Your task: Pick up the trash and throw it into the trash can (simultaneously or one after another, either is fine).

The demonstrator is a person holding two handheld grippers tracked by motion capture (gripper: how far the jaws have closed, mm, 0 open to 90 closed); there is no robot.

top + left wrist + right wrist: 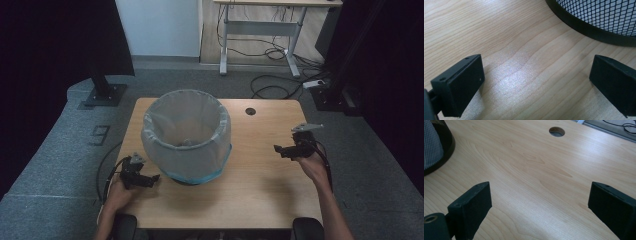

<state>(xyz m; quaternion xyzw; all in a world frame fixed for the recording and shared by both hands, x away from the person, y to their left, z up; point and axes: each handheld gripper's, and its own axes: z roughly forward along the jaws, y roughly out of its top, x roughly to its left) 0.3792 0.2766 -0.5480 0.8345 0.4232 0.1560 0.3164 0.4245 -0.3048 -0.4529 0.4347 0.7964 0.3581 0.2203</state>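
Near the middle of the high view, slightly left of centre, a black mesh bin [186,137] is seen standing on the wooden table [260,170], already lined with a translucent bag [150,135] whose edge is folded down over the rim and hangs most of the way down the outside wall (a blue band shows at the bag's lower edge). At the lower left of that frame the left gripper [152,179] is held just beside the bin's base, its jaws spread wide with nothing between them; bare wood is seen between the jaws in the left gripper view, with the bin's black base ring [589,30] at the upper right. At the right of the high view the right gripper [276,148] is held well apart from the bin, jaws likewise wide and empty, pointed toward it, with the cable hole [556,131] ahead at the top.

Judged from this, the lining looks essentially done: the bag is seated and draped. Little appears to be left beyond perhaps tidying the bag, or withdrawing.
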